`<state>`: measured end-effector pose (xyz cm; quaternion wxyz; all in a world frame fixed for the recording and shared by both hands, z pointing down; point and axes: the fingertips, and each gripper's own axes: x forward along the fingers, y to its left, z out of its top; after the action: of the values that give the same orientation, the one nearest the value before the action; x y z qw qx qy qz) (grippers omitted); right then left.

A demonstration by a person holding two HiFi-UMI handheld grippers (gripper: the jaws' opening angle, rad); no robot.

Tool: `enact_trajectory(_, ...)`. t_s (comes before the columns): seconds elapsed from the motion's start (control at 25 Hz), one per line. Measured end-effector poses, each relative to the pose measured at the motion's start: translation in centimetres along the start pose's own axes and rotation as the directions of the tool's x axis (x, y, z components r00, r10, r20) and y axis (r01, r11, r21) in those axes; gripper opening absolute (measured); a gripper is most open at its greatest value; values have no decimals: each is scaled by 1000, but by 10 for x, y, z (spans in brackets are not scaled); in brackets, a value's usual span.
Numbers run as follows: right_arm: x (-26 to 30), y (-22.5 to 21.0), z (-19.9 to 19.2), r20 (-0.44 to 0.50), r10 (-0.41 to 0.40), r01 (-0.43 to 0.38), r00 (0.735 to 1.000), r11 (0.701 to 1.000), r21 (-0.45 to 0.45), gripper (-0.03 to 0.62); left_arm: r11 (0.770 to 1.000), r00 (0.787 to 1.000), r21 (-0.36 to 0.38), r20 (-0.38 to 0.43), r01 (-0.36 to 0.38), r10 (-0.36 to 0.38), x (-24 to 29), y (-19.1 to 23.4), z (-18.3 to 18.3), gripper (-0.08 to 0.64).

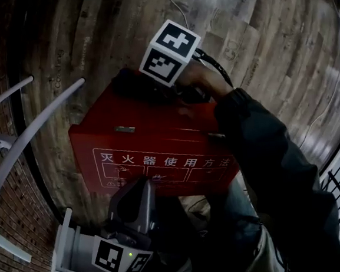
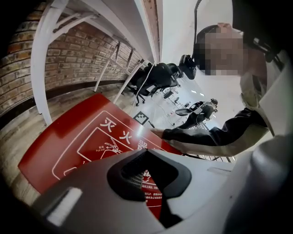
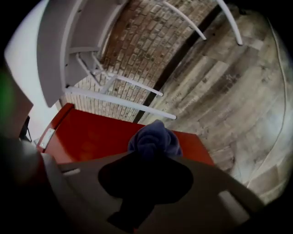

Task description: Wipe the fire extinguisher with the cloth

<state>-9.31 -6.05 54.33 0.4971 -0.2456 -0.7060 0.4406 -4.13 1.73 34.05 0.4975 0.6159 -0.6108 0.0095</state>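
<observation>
Right gripper view: cloth (image 3: 154, 139) at red box's (image 3: 91, 137) far edge, floor (image 3: 219, 100) beyond.

Office: swivel chairs (image 2: 155, 77), brick wall (image 2: 78, 59), plank floor (image 1: 255, 30)

Red box (image 1: 138, 114), lid face turned toward me. One row of white Chinese characters (image 1: 163, 158) runs left to right across the near part of the lid; I read it as 灭火器使用方法. Below the row are white-outlined panels (image 1: 156, 178) with small drawings and print, too fine for me to read. In the left gripper view the same lid shows 灭 and 火 clearly, with the third character washed out by glare. The fine print there is illegible.
</observation>
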Motion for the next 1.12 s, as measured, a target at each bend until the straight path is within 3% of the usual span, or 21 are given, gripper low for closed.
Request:
enact_trajectory(0.08, 5, -20, -12, 2, 1, -1, 1000, 994, 110, 81, 1000, 1000, -8, 6, 3, -3, -2, 0, 3, -2)
enact_trajectory(0.16, -6, -29, -35, -11, -17, 18, 1000, 987, 158, 83, 1000, 1000, -12, 14, 9, -9, -5, 2, 8, -2)
enact_trajectory(0.24, -30, -19, -58, -18, -12, 15, 1000, 985, 171, 83, 1000, 1000, -20, 24, 14, -14, -8, 3, 12, -2)
enact_trajectory(0.36, -76, 30, -70, 40, 74, -80, 996, 986, 148, 81, 999, 999, -34, 36, 41, -40, -10, -2, 19, -2)
enact_trajectory(0.48, -126, 103, -58, 184, 178, -187, 967, 982, 33, 83, 995, 994, -17, 33, 101, -101, -13, -11, 30, -2)
enact_trajectory(0.56, -157, 154, -43, 302, 209, -192, 930, 978, -86, 82, 992, 992, 9, 28, 126, -126, -19, -11, 36, -2)
enact_trajectory(0.64, -166, 201, -36, 349, 175, -102, 921, 971, -218, 82, 991, 991, 31, 19, 130, -131, -27, -3, 37, -2)
enact_trajectory(0.72, -148, 231, -45, 304, 44, 64, 952, 940, -335, 82, 990, 991, 41, 3, 137, -137, -35, 8, 33, -2)
enact_trajectory(0.8, -117, 243, -62, 270, -138, 234, 953, 899, -370, 83, 987, 989, 49, -15, 150, -149, -43, 18, 29, -2)
enact_trajectory(0.84, -102, 244, -67, 288, -221, 320, 932, 874, -366, 83, 986, 987, 54, -22, 158, -157, -48, 22, 28, -2)
enact_trajectory(0.92, -77, 242, -72, 377, -362, 496, 853, 788, -365, 88, 982, 984, 64, -38, 176, -173, -57, 29, 27, -2)
enact_trajectory(1.0, -60, 238, -76, 452, -484, 656, 749, 638, -403, 101, 979, 981, 75, -55, 191, -188, -67, 34, 24, -2)
enact_trajectory(1.04, -57, 240, -75, 490, -521, 713, 699, 560, -422, 104, 977, 980, 81, -60, 196, -192, -71, 35, 22, -2)
enact_trajectory(1.08, -57, 246, -71, 543, -529, 756, 652, 502, -419, 121, 976, 979, 86, -62, 199, -194, -75, 37, 20, -2)
enact_trajectory(1.12, -62, 257, -63, 608, -509, 788, 609, 474, -392, 164, 976, 979, 89, -60, 199, -194, -78, 40, 18, -2)
